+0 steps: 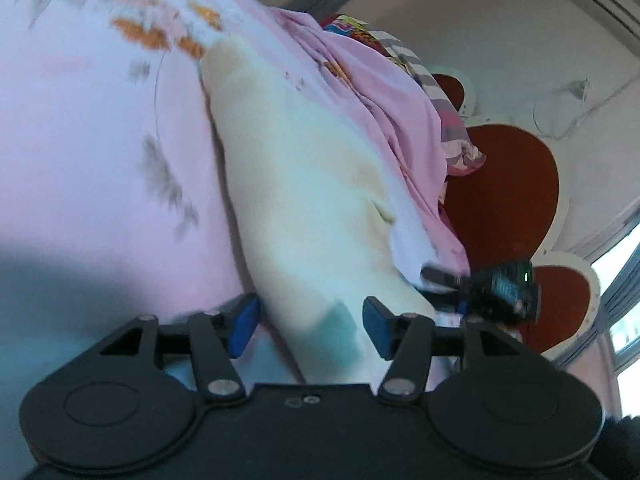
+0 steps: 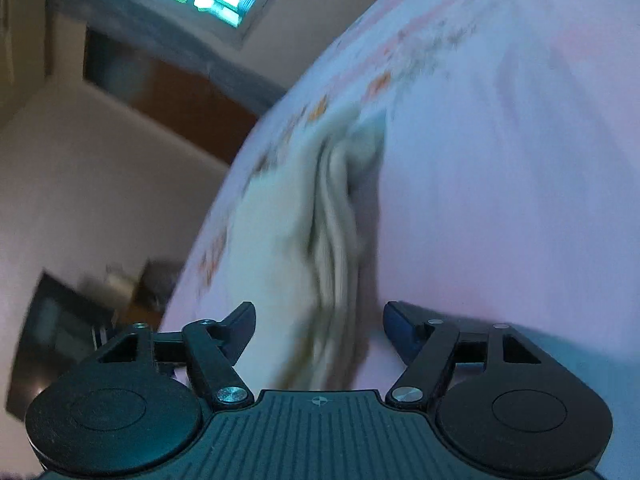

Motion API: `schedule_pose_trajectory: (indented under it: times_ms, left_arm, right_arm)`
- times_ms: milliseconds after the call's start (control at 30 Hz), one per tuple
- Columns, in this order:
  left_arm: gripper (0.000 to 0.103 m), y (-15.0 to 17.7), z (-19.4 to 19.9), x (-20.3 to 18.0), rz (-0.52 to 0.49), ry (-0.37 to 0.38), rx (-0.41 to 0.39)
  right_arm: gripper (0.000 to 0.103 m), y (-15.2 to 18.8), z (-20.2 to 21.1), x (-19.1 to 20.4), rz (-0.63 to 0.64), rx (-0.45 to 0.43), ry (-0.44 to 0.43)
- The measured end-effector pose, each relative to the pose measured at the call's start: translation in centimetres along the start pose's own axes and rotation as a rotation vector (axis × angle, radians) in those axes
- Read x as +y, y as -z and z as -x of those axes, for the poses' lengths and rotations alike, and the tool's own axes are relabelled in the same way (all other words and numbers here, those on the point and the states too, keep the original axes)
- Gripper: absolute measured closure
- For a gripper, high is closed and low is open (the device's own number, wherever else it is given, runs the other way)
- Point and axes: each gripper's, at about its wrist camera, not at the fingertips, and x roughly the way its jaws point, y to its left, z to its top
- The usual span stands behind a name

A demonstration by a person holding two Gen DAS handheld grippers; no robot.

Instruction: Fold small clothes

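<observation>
Lying between both pairs of jaws, the cream garment (image 1: pixel 304 184) rests on the pink floral bedsheet (image 1: pixel 88 128), its near end running in between the blue pads without being pinched. It looks light, soft and limp, so it should sag and slide; an edge or corner seems the best hold. The left gripper (image 1: pixel 308 326) stands partly open, the right gripper (image 2: pixel 320 330) wider. Beyond the left jaws lie crumpled pink bedding (image 1: pixel 384 120) and a red headboard (image 1: pixel 504 200).
</observation>
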Motion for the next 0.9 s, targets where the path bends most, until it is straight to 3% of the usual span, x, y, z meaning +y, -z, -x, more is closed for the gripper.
schedule_pose_trajectory:
  times_ms: [67, 100, 133, 200, 367, 433, 500, 600, 700, 800, 833, 900]
  left_arm:
    - [0.052, 0.6, -0.5, 0.1, 0.055, 0.01, -0.029]
    - [0.063, 0.8, -1.0, 0.2, 0.067, 0.002, -0.037]
    - [0.084, 0.7, -1.5, 0.4, 0.098, -0.01, -0.036]
    - [0.087, 0.7, -2.1, 0.6, 0.146, -0.02, -0.015]
    - [0.089, 0.4, 0.8, -2.2, 0.057, -0.001, 0.022]
    - [0.089, 1.4, 1.6, -2.6, 0.02, -0.035, 0.077]
    - [0.085, 2.5, 1.4, -2.0, 0.001, -0.137, 0.138]
    - [0.079, 2.8, 2.4, -1.0, 0.069, -0.11, 0.12]
    - [0.071, 2.3, 5.8, -3.2, -0.041, -0.219, -0.033]
    - [0.047, 0.2, 6.3, -5.1, -0.131, -0.391, -0.214]
    - [0.046, -0.8, 5.5, -5.6, -0.158, -0.483, -0.274]
    - [0.046, -2.4, 3.6, -5.9, -0.165, -0.571, -0.298]
  right_arm:
    - [0.05, 1.4, 0.4, 0.8, -0.001, 0.003, 0.036]
    - [0.074, 1.5, 0.0, 0.9, -0.02, 0.013, 0.055]
    - [0.083, 1.9, -0.3, 1.1, -0.055, 0.024, 0.064]
    - [0.088, 1.5, -1.3, 0.3, -0.11, 0.028, 0.07]
    - [0.09, 1.7, 1.5, 2.8, -0.137, 0.008, -0.03]
    - [0.09, 2.7, 1.4, 3.5, -0.128, 0.03, -0.006]
    - [0.09, 4.1, 0.6, 2.8, -0.134, 0.069, 0.057]
    - [0.09, 5.2, 0.9, 1.2, -0.169, 0.039, 0.048]
    - [0.086, 4.5, 4.1, 3.3, -0.031, -0.08, 0.143]
    - [0.086, 2.0, 4.1, 6.3, 0.137, -0.196, 0.252]
    - [0.086, 0.6, 3.0, 7.4, 0.195, -0.221, 0.295]
    - [0.086, -1.7, -0.1, 9.4, 0.304, -0.232, 0.362]
